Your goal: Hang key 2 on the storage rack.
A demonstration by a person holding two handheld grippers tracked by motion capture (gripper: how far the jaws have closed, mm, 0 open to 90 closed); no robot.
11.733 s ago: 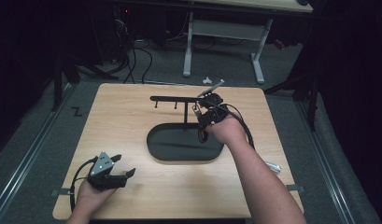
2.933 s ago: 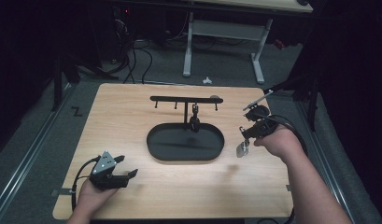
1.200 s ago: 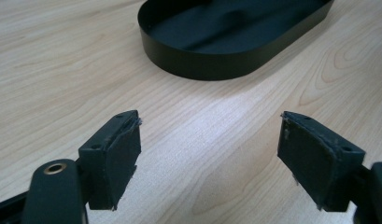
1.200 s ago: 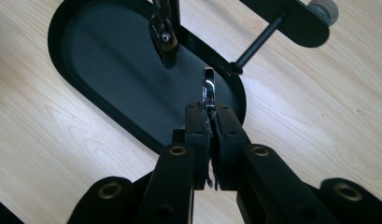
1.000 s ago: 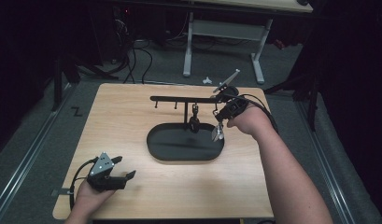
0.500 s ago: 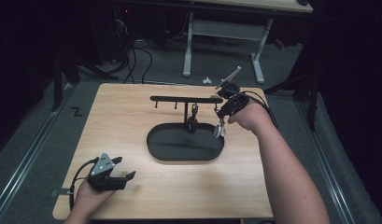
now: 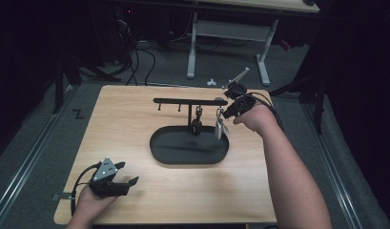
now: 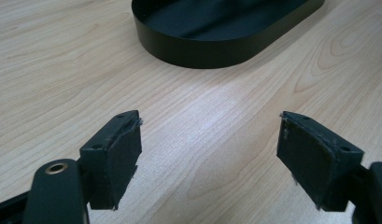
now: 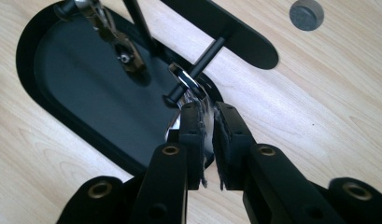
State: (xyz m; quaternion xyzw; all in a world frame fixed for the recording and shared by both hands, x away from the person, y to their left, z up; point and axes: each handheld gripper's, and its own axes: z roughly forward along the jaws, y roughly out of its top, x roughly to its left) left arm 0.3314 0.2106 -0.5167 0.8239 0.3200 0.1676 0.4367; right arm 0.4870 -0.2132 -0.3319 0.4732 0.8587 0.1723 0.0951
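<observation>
Right gripper (image 9: 206,140) jaws nearly closed on a silver key ring (image 9: 191,88), ring looped over a black peg (image 9: 200,63) of the hanger bar (image 9: 235,35). Oval black tray (image 9: 86,88) beneath on wooden table (image 9: 319,116); second keychain (image 9: 114,39) hangs farther back

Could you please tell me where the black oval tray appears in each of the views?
High view: black oval tray at the middle of the wooden tabletop.
Left gripper view: top edge, its curved wall standing on the tabletop.
Right gripper view: upper left, its dark floor.
Shared landmark: the pale wood grain around the tray.
</observation>
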